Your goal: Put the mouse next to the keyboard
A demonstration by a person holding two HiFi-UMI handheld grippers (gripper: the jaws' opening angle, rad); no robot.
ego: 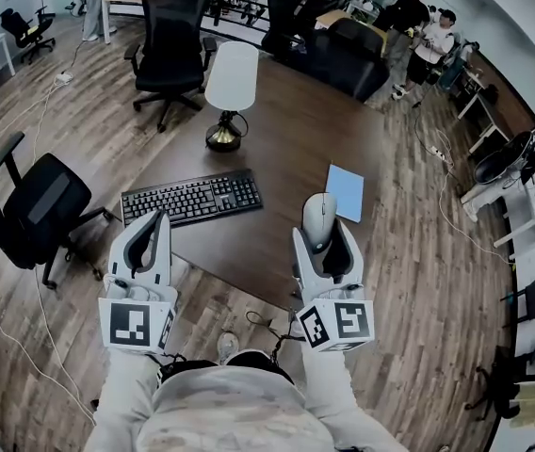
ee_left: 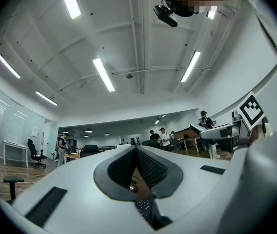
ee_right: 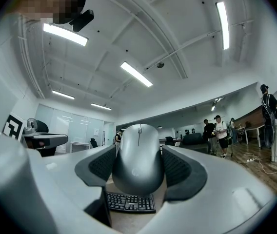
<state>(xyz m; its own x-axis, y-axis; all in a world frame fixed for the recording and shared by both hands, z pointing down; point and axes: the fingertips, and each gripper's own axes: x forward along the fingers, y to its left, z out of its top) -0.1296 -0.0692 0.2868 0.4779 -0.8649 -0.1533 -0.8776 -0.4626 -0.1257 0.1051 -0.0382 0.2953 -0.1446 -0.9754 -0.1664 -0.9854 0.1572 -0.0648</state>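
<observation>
A grey mouse (ego: 319, 217) (ee_right: 138, 156) stands upright between the pads of my right gripper (ego: 322, 245) (ee_right: 138, 172), which is shut on it. It is held above the near right part of the brown table (ego: 286, 130). The black keyboard (ego: 191, 198) lies flat on the table, ahead and to the left of the mouse; in the right gripper view the keyboard (ee_right: 130, 202) shows below the mouse. My left gripper (ego: 154, 226) (ee_left: 136, 154) hovers over the keyboard's near left end, shut with its tips touching and nothing in it.
A light blue notebook (ego: 346, 192) lies right of the mouse. A white-shaded lamp (ego: 230, 85) stands behind the keyboard. Black office chairs (ego: 171, 40) ring the table, one at the left (ego: 34, 205). People stand at the far right (ego: 429, 36). Cables cross the wooden floor.
</observation>
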